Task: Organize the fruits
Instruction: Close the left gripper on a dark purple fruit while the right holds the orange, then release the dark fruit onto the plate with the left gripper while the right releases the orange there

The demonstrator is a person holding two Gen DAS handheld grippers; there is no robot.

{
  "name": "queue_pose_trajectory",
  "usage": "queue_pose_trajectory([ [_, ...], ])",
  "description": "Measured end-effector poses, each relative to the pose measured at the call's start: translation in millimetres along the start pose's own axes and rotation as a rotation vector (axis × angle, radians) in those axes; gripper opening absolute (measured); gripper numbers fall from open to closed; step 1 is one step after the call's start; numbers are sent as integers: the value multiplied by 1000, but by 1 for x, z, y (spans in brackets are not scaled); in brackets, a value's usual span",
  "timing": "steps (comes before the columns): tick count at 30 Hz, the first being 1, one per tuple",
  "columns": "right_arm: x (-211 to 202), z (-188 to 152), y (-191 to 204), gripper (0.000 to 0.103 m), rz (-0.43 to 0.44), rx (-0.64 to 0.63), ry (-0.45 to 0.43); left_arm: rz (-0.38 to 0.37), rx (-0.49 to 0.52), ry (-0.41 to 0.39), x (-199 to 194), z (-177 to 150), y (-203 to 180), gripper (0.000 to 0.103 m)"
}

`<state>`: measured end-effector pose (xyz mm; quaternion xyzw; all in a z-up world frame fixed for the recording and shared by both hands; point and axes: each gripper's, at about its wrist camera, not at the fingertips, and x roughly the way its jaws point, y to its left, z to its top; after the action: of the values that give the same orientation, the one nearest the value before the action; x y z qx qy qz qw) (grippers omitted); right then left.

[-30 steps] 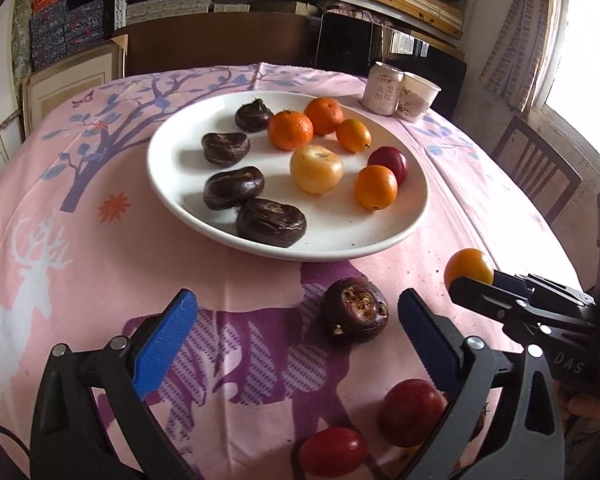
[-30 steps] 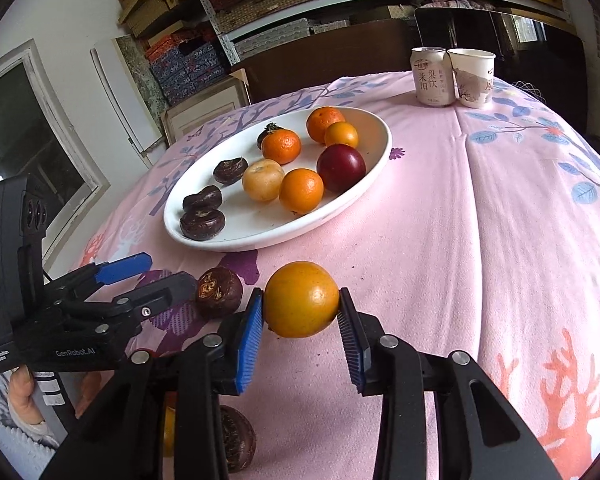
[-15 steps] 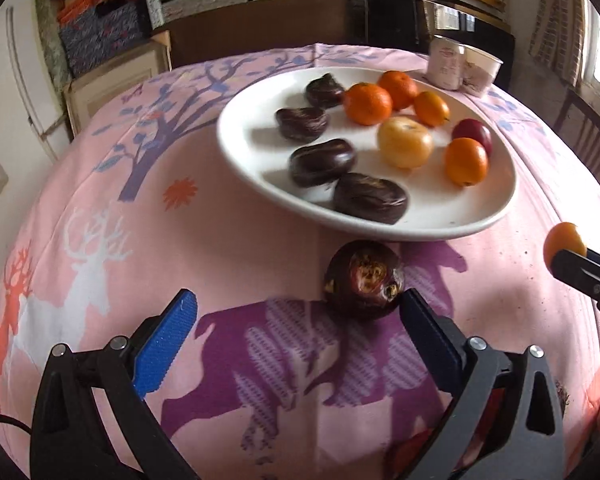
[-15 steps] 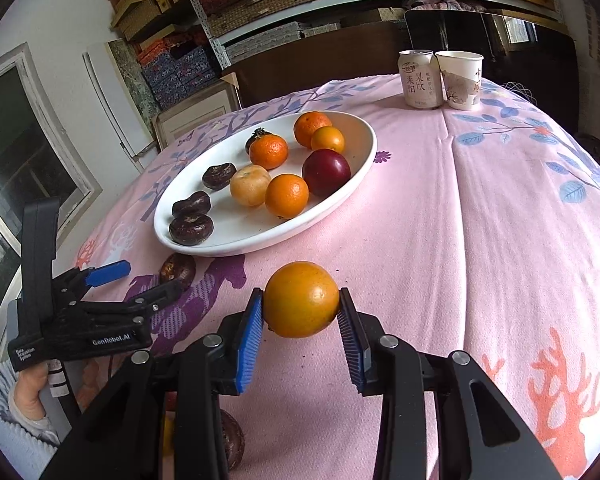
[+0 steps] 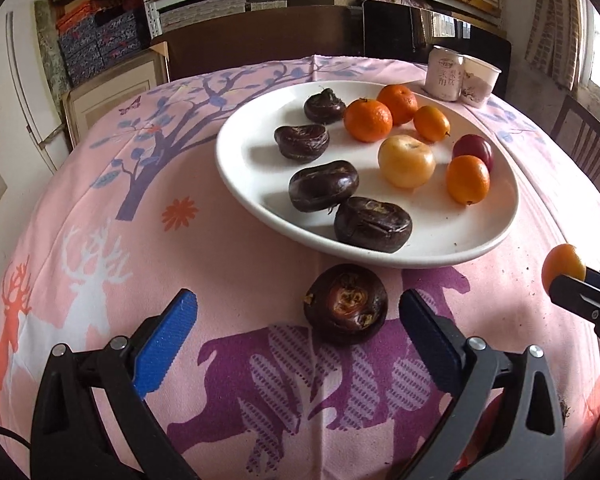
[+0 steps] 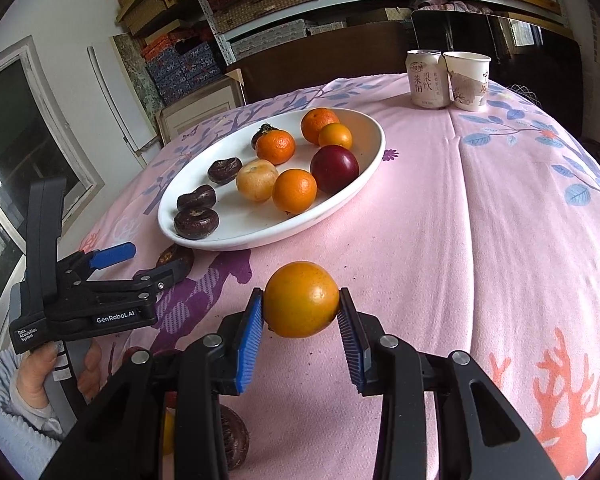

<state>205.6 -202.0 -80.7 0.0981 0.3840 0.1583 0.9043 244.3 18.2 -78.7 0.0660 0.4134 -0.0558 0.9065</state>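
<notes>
A white plate holds several dark water chestnuts, oranges and a red plum. A loose dark water chestnut lies on the cloth just in front of the plate. My left gripper is open, and the chestnut sits between its blue pads, nearer the right one. My right gripper is shut on an orange fruit and holds it above the cloth, to the right of the plate's near edge.
A drink can and a paper cup stand at the table's far side. More fruit lies under my right gripper: a dark chestnut and a red one. A chair stands at right.
My left gripper has moved forward and left, so the loose chestnut now sits between its pads. My right gripper has kept hold of the orange fruit and drifted a little.
</notes>
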Motion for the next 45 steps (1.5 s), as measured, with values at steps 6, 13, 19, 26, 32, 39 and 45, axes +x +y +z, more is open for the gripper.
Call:
queue_pose_trajectory([
  [6,0,0,0,37,1,0,1,-106,13,0,0,-1,-3,79],
  [13,1,0,0,37,6,3,0,-151,11,17,2,-4,-6,42],
  [19,-11,-1,4,37,46,-9,-55,-162,-19,-77,-39,-14,4,41],
  [26,-12,27,30,37,76,-81,-80,-139,-23,-134,-52,28,15,42],
  [32,22,63,57,38,69,-131,-86,-133,-103,-104,-6,72,33,53],
  [39,23,60,41,61,61,-87,-134,-111,-182,-96,14,69,54,98],
  [45,17,52,30,66,61,-53,-135,-65,-222,-53,11,48,62,98],
])
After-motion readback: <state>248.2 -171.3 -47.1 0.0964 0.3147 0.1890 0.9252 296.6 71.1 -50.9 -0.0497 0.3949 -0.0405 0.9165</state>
